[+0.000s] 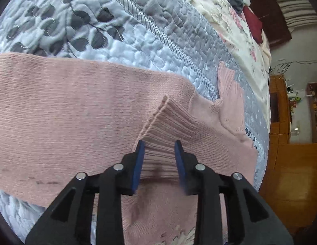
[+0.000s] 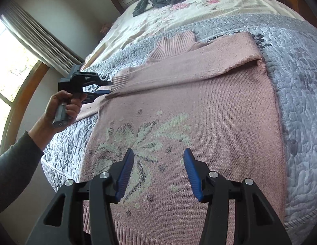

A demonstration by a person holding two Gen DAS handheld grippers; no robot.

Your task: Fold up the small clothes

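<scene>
A pink sweater point(image 2: 199, 106) lies flat on the grey quilted bed point(image 2: 297, 85), its flower pattern facing up and one sleeve folded across the chest. The left gripper point(image 1: 159, 146) hovers at that sleeve's ribbed cuff point(image 1: 168, 126), fingers spread, the cuff's end just ahead of and between them; no pinch shows. The right gripper point(image 2: 158, 157) hangs above the sweater's lower front, fingers wide apart over the flower pattern point(image 2: 142, 138), holding nothing. A hand point(image 2: 64, 106) grips the left gripper's handle beside the sweater.

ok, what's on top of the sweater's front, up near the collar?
One sleeve is folded across the pink sweater, cuff at the left gripper. The chest beneath is covered; the flower motif lower down shows.
</scene>
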